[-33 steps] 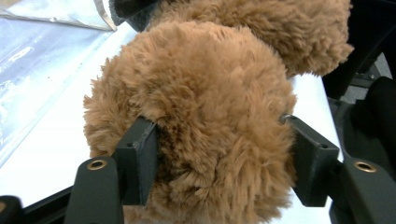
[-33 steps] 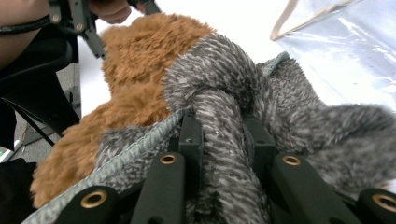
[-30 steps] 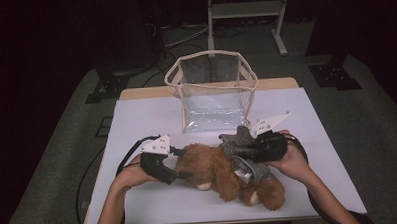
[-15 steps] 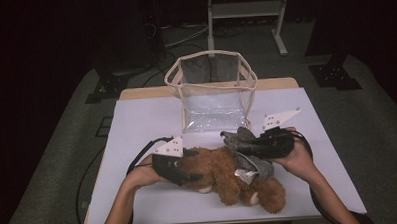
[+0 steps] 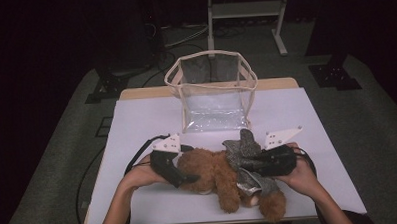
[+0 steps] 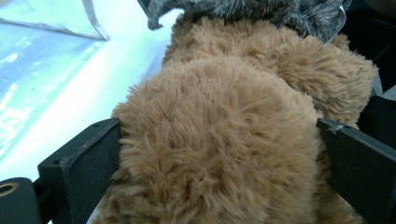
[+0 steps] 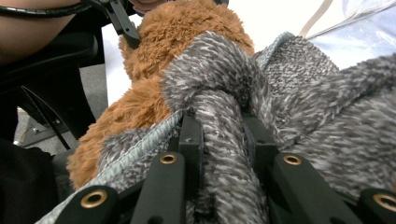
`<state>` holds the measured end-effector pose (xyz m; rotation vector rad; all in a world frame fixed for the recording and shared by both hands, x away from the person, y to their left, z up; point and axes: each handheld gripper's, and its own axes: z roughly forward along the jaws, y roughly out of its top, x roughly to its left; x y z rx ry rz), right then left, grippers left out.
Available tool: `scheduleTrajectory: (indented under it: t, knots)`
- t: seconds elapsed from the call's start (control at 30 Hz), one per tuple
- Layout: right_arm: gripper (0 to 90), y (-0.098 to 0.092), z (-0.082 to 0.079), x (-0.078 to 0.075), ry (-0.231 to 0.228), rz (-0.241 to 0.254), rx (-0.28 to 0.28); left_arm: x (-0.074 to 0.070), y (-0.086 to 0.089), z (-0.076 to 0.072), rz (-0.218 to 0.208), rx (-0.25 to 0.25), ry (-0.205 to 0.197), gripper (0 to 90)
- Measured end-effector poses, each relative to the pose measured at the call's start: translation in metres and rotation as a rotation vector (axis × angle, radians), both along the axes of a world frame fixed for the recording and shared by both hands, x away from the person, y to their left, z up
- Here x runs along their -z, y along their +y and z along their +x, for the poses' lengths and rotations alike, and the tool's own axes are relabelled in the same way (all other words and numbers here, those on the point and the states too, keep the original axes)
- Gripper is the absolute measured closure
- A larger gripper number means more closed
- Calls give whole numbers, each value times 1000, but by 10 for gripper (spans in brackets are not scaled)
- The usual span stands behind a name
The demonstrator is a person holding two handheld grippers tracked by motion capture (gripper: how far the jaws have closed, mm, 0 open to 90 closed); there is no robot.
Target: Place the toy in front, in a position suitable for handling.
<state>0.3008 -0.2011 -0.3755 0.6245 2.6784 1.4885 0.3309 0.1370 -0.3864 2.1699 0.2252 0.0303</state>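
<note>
A brown plush teddy bear lies on the white table, partly dressed in a grey knitted garment. My left gripper is at the bear's head. Its jaws have just been opening and now stand wide on either side of the head, with the fur brushing the left finger. My right gripper is shut on a rolled grey knitted sleeve of the garment, on the bear's right side. The bear's face is hidden.
A clear plastic bag with a cream rim stands upright at the back middle of the table, just beyond the bear. Both of the person's forearms come in over the near edge. A metal stand is on the floor behind.
The left gripper's jaws have spread wider around the bear's head. The right hand has shifted a little towards the near edge with the grey garment still in its grip.
</note>
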Motion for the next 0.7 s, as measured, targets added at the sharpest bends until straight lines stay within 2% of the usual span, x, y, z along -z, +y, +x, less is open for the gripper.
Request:
scheduleTrajectory:
  t: [0.1, 0.23, 0.27, 0.33, 0.37, 0.4, 0.43, 0.53, 0.57, 0.6, 0.63, 0.7]
  knots:
    - [726, 0, -2, 0, -3, -4, -2, 4, -5, 1, 16, 9, 6, 0]
    - [726, -3, -3, 0, 1, 0, 2, 14, -14, 5, 3, 26, 54, 0]
    - [726, -4, -3, 1, 4, 4, 2, 16, -17, 6, 0, 32, 55, 16]
    - [725, -7, -2, 0, 4, -10, 17, 18, -23, 5, -3, 27, 27, 129]
    - [724, -13, -1, -2, 5, -17, 37, 18, -25, 5, -2, 27, 14, 239]
    - [724, -13, -1, -2, 5, -17, 37, 17, -28, 5, -5, 29, -1, 239]
    - [723, -20, 2, -4, 18, -10, 54, 17, -32, 4, -5, 31, -33, 315]
    - [722, -26, 7, -5, 23, 2, 74, 15, -40, 8, -8, 19, -72, 359]
    - [722, -30, 15, -7, 36, 16, 85, 13, -41, 12, -7, 21, -71, 383]
    - [722, -30, 15, -7, 36, 16, 85, 13, -41, 12, -7, 21, -71, 388]
    - [723, -33, 23, -10, 48, 38, 83, 12, -40, 12, -11, 25, -77, 393]
    - [724, -35, 27, -13, 48, 50, 90, 9, -37, 10, -9, 43, -89, 393]
